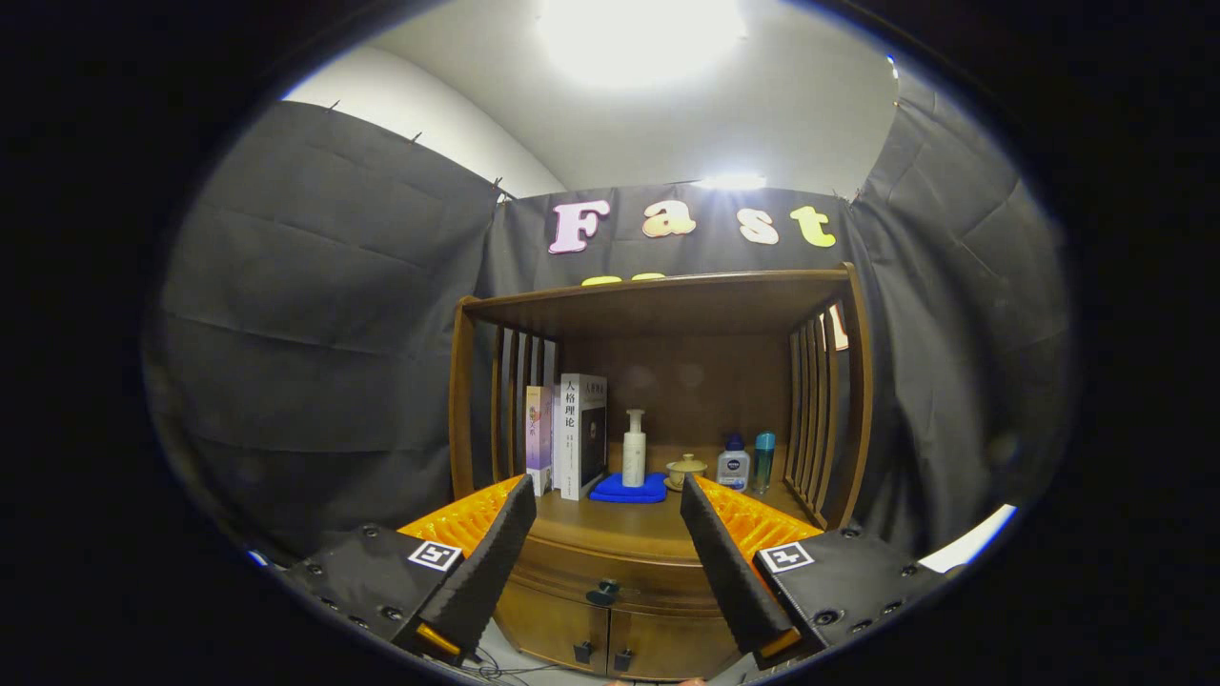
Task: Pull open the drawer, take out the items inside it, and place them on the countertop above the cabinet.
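A brown wooden cabinet (658,562) stands ahead of me against the booth wall. Its curved drawer (572,581) is closed, with a dark knob (603,594) at the middle of its front. The knob sits low between my two fingers, some way beyond them. My gripper (607,505) is open with nothing between its fingers (496,553). The countertop (620,524) lies above the drawer, under a slatted shelf frame. What lies inside the drawer is hidden.
Along the back of the countertop stand two upright books (570,436), a white pump bottle (634,450), a folded blue cloth (629,490), a small lidded cup (685,469), a white jar (733,465) and a teal bottle (764,461). Two small doors (599,636) sit under the drawer.
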`<state>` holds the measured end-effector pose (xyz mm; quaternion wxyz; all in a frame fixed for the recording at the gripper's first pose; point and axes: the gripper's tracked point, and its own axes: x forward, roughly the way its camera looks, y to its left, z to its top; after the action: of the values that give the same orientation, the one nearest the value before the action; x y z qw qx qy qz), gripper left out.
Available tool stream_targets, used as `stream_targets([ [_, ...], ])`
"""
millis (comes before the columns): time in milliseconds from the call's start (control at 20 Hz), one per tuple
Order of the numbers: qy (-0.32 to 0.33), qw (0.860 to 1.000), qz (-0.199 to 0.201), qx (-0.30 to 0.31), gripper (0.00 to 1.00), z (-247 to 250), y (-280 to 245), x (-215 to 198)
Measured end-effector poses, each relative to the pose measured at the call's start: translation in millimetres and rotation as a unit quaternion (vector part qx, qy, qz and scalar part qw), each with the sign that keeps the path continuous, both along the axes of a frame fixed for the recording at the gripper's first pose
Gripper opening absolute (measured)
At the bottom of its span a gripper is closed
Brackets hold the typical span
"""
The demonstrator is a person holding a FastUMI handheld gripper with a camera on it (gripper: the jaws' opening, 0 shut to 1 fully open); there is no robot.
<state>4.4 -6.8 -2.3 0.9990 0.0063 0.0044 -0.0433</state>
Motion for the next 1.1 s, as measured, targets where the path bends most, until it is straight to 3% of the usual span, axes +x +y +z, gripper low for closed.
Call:
stream_targets([
  [350,0.009,1.000,-0.019,-0.006,0.97,-20.8,-8.6,19.2],
  [1100,0.099,0.993,-0.044,0.044,0.98,-138.3,-0.7,76.3],
])
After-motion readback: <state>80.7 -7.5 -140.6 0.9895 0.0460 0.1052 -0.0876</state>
